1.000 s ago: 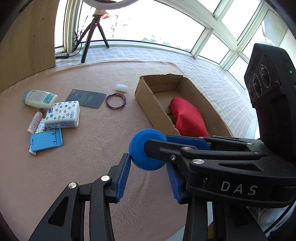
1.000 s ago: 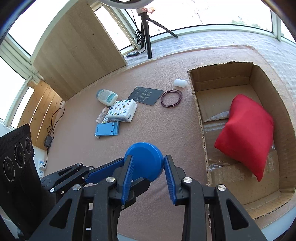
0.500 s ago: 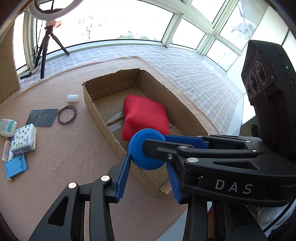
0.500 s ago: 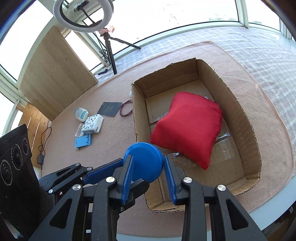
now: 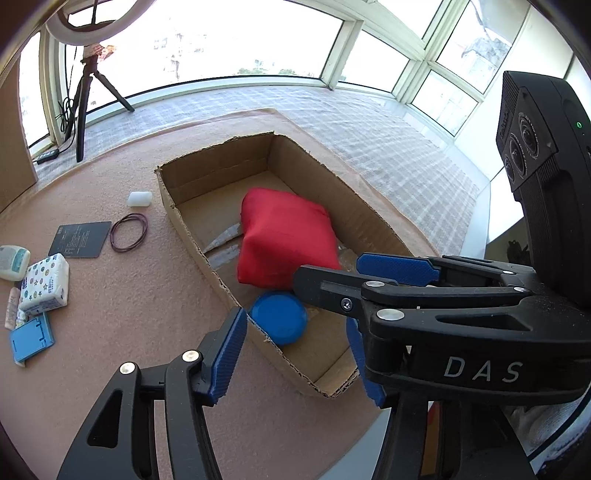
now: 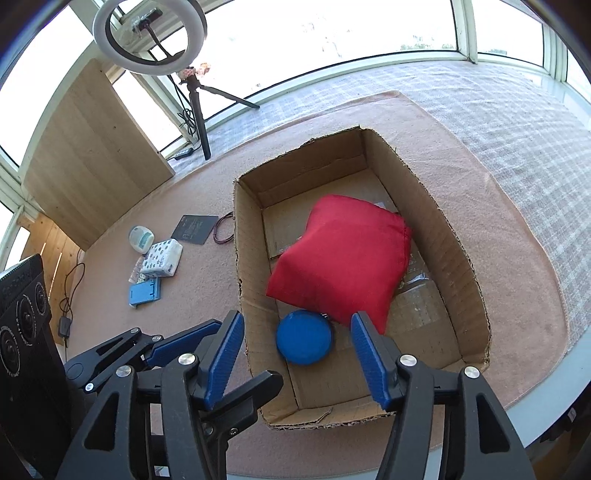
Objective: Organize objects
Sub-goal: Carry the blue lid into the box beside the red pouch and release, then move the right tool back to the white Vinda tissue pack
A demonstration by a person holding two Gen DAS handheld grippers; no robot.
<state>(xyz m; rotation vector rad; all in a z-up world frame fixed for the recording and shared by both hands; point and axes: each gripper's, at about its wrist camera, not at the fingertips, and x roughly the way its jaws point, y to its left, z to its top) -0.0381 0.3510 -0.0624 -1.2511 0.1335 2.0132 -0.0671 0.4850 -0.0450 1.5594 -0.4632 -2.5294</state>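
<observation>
The blue disc [image 6: 304, 341] has left the right tool [image 6: 299, 356], which gripped it half a second ago, and now lies flat on the floor of the cardboard box [image 6: 443, 236], in the near end, close to the left wall. Its far edge sits just beside, perhaps under, the lower corner of the red cushion [image 6: 341, 256] that fills the middle of the box. In the left wrist view the disc [image 5: 277, 316] shows beyond the near box wall [image 5: 207, 254], with the cushion [image 5: 284, 236] right behind it.

The right tool hangs above the near end of the box with its blue-padded jaws spread wide and nothing between them. The left tool [image 5: 291, 354] is likewise wide open and empty, hovering over the box's near left corner, beside the right one.

Out on the pink-covered worktop [image 6: 207, 295], left of the box, lie the other items: a loop of dark bands [image 5: 129, 232] and a small white cap [image 5: 139, 198] nearest the box, a dark card [image 5: 81, 239] next to the bands, then a patterned tissue pack [image 5: 45, 280], a white bottle [image 5: 13, 263] and a blue stand [image 5: 31, 341] farther left. A ring light on a tripod [image 6: 147, 35] stands by the windows.
</observation>
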